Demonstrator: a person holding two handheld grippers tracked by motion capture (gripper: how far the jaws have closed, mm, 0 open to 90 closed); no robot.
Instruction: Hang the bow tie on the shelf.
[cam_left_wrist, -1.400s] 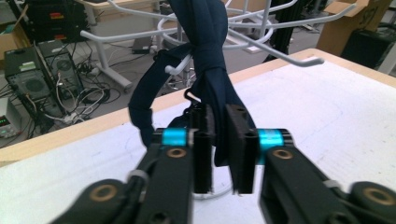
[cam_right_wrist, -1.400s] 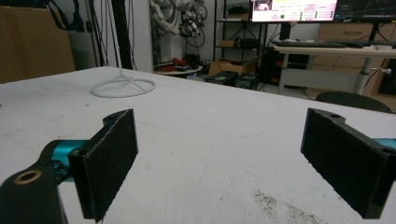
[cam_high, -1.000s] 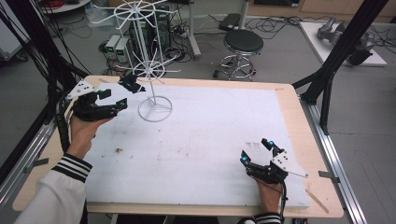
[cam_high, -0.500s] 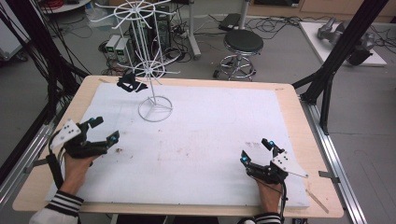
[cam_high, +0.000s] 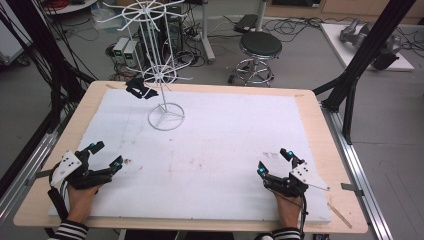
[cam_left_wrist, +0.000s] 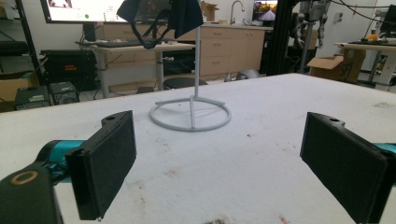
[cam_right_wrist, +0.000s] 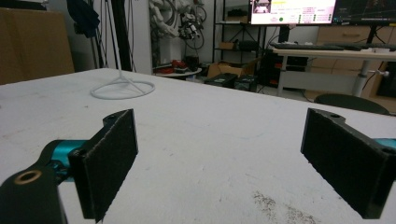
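On the white wire rack (cam_high: 161, 75) the dark cloth item (cam_high: 140, 88) hangs; my left gripper (cam_high: 104, 157) and right gripper (cam_high: 273, 160) rest spread and empty, work apparently done.

Round black stool (cam_high: 260, 46) beyond the table (cam_high: 320, 130)

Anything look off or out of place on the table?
Nothing damaged or tipped. The white wire rack stands upright with a dark item hanging on a lower arm. The white mat has brownish smudges near the front edge.
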